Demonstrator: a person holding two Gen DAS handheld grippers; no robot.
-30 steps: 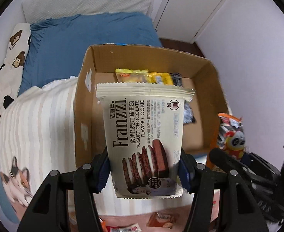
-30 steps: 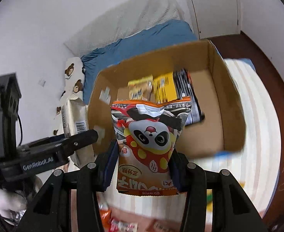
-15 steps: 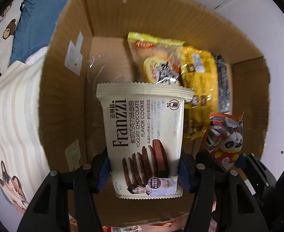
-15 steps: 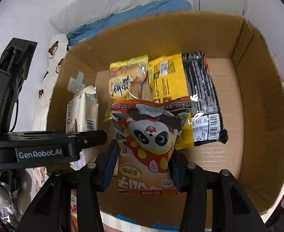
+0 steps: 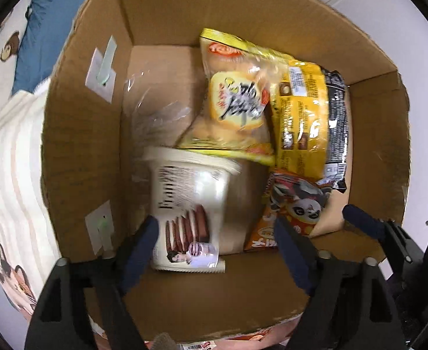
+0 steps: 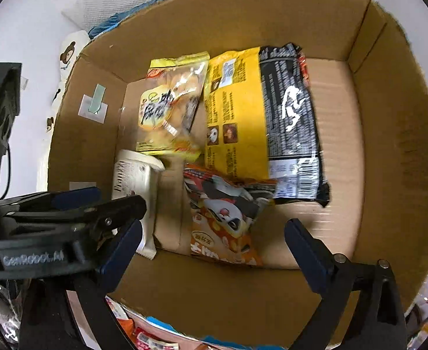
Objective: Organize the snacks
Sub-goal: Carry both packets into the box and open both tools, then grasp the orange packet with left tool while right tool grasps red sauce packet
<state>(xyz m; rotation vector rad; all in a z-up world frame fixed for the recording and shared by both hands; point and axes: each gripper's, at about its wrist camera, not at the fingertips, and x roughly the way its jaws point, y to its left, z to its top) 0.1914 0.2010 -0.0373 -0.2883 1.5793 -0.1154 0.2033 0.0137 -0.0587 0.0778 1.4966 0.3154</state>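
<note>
Both snacks now sit inside the cardboard box point(image 5: 77, 151), so the risk lies in how they settle. The cream cookie pack point(image 5: 190, 204) is blurred and tilted near the box's left wall — it looks mid-drop and could tip against the yellow bun bag point(image 5: 234, 102) or land on edge. The left gripper point(image 5: 214, 242) has its fingers spread wide around the pack; the left pad seems to brush the pack's lower corner, though the blur makes contact hard to confirm, and pulling out at an angle might drag it along.

The panda snack bag point(image 6: 225, 213) lies loose on the box floor, its top edge overlapping the yellow-and-black noodle pack point(image 6: 260, 122) behind it. The right gripper point(image 6: 211, 242) is spread wide as well, holding nothing, its fingers well clear of the bag on either side. More packets show below the box's near wall point(image 6: 214, 297) — likely snacks yet to be sorted.
</note>
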